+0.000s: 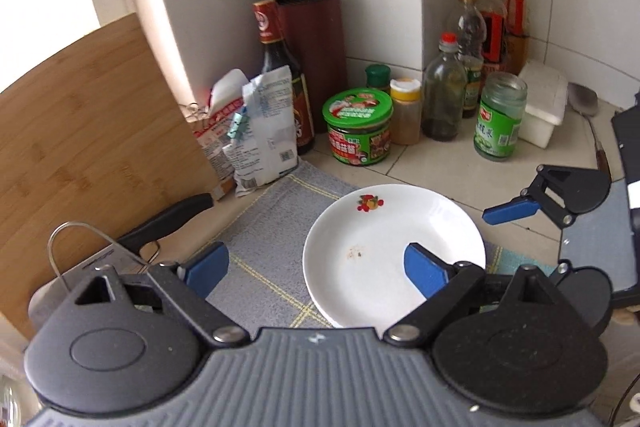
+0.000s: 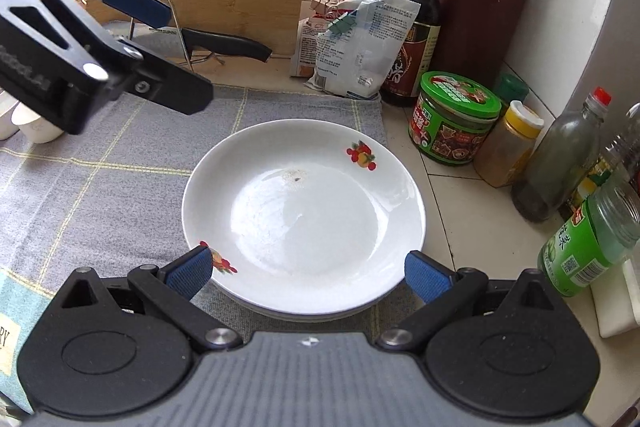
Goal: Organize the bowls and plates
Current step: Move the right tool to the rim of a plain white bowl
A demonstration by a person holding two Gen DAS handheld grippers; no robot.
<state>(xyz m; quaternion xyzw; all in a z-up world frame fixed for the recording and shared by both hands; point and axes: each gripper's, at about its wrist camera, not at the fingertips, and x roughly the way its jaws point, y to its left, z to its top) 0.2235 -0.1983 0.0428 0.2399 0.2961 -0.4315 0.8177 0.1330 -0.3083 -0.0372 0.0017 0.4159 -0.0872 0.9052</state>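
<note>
A white plate [image 2: 304,203] with fruit prints tops a short stack on the grey checked cloth [image 2: 100,167]. My right gripper [image 2: 308,273] stands open at the stack's near rim, a blue pad on either side and neither pressing. The same plate [image 1: 384,243] shows in the left wrist view, with my left gripper [image 1: 316,269] open above its left part and nothing held. From the right wrist view, that left gripper [image 2: 184,57] hangs at the upper left, above the cloth. Small white dishes [image 2: 32,131] peek out behind it.
Behind the plate stand a green-lidded jar [image 1: 357,125], a spice jar [image 1: 406,111], bottles [image 1: 442,95], a knife block [image 1: 312,39] and clipped bags [image 1: 256,131]. A cutting board [image 1: 80,131] leans at the left, with a black-handled knife [image 1: 168,219] on a wire rack. A white box [image 1: 544,107] sits at the right.
</note>
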